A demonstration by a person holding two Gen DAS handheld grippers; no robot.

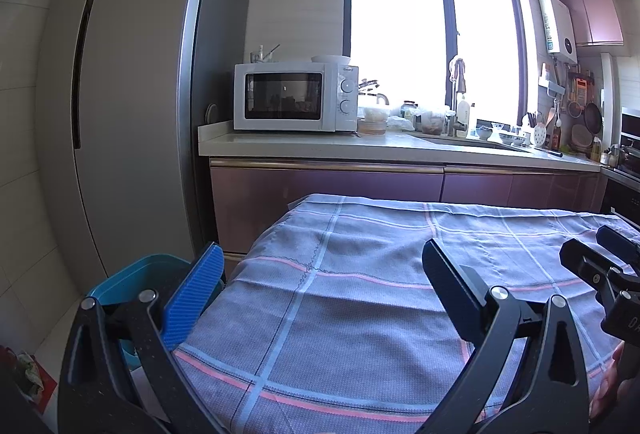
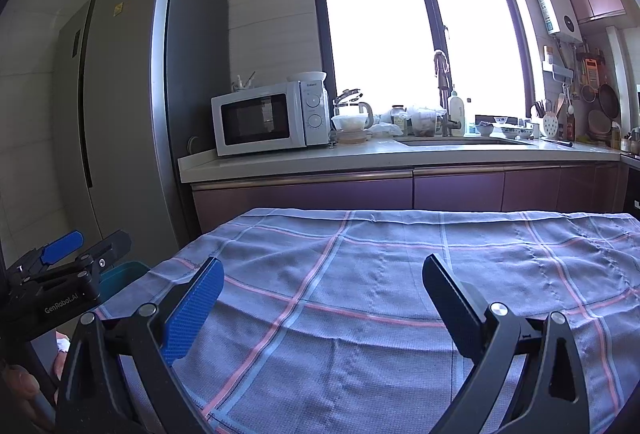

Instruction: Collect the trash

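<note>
Well, L to R: one teal plastic bin [image 1: 132, 270] sits low beside the table's left edge, w/ a woven plaid cloth [image 1: 360, 294] covering the top. Two grippers, left gripper [image 1: 320, 294] and right gripper [image 2: 322, 298], hover over the cloth, ribbed blue pads [image 1: 194, 298] spread wide, gripping nothing.

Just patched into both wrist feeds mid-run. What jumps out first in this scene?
The checked cloth covering the table fills the foreground, with no trash visible on it, and both the left gripper and the right gripper hang open above it. Behind, a bright window washes out the view over the counter, where a white microwave stands beside the tall fridge. A teal bin sits low at the table's left edge.
</note>
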